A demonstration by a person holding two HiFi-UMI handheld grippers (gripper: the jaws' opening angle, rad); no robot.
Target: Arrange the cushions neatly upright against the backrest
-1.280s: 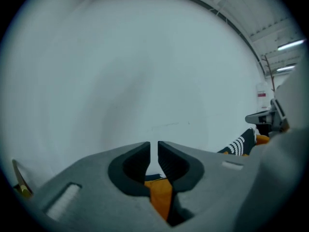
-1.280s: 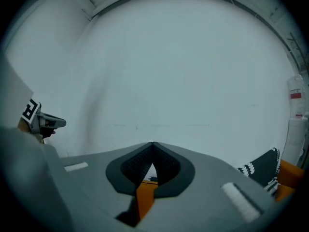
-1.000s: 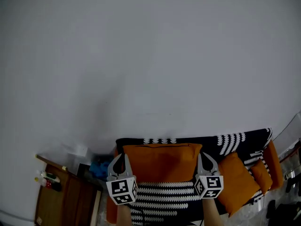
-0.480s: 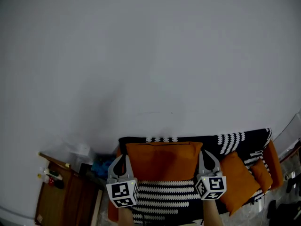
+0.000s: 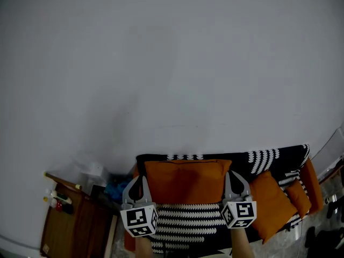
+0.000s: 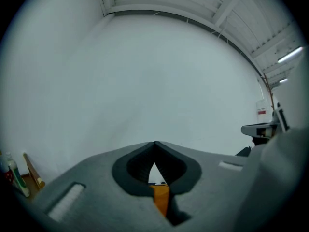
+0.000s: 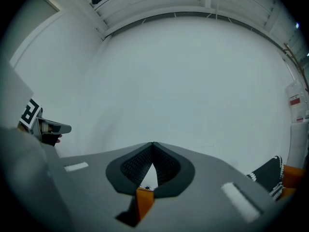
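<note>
A wide orange cushion [image 5: 185,179] is held up in front of the sofa backrest [image 5: 263,160], which is draped in a black-and-white throw. My left gripper [image 5: 141,178] is shut on the cushion's left edge. My right gripper [image 5: 228,174] is shut on its right edge. In the left gripper view the jaws [image 6: 154,145] meet at the tips with a strip of orange fabric [image 6: 159,198] pinched behind them. The right gripper view shows the same: closed jaws [image 7: 153,144] with orange fabric [image 7: 144,200] caught low between them. Both grippers point level at the white wall.
Two more orange cushions [image 5: 271,203] [image 5: 299,196] lean on the sofa's right half, beside an orange armrest [image 5: 312,183]. A wooden side table [image 5: 70,222] with small bottles [image 5: 56,202] stands left of the sofa, with a blue object [image 5: 115,190] between them.
Both grippers have carried the cushion slightly upward and toward the backrest. Their grip on its two edges is unchanged.
</note>
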